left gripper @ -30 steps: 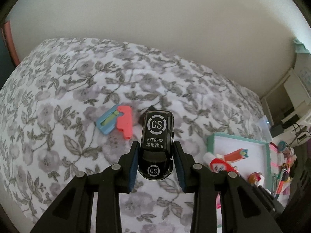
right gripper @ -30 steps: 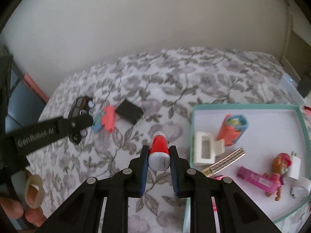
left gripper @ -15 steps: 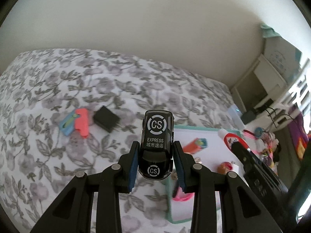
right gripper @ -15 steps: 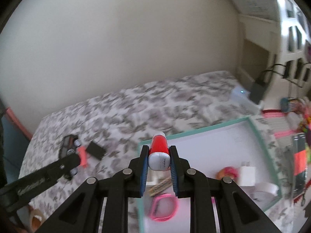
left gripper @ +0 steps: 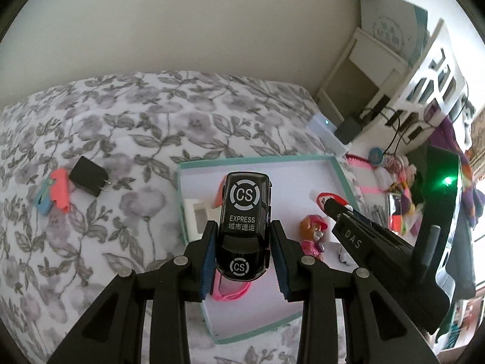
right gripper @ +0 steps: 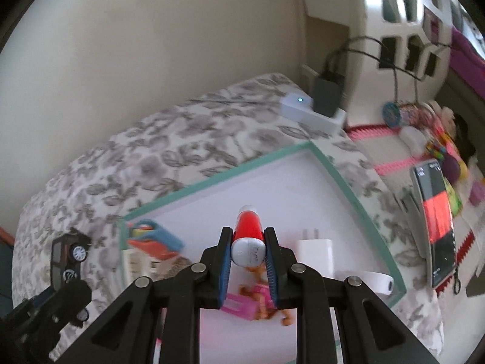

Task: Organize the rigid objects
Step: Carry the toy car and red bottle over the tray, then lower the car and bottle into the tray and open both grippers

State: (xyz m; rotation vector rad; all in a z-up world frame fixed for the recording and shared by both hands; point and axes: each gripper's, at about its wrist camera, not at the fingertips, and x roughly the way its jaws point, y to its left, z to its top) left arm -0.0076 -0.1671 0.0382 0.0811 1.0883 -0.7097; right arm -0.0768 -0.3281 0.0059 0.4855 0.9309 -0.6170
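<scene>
While both tongs hover over a floral bed:
Left wrist view: left tongs point(left gripper: 244, 253) clamp a black toy car point(left gripper: 245, 229) above the teal-rimmed tray point(left gripper: 257, 160); black charger point(left gripper: 88, 176) on the bedspread at 9 o'clock.
Right wrist view: right tongs point(right gripper: 248, 250) pinch a red-and-white tube point(right gripper: 248, 238) over the tray; white plug point(right gripper: 314, 256) at 3 o'clock.

Plain cream wall point(left gripper: 197, 21), grey floral bedspread point(left gripper: 127, 127), white cutout shelf unit point(right gripper: 403, 15) at right, soft daylight
</scene>
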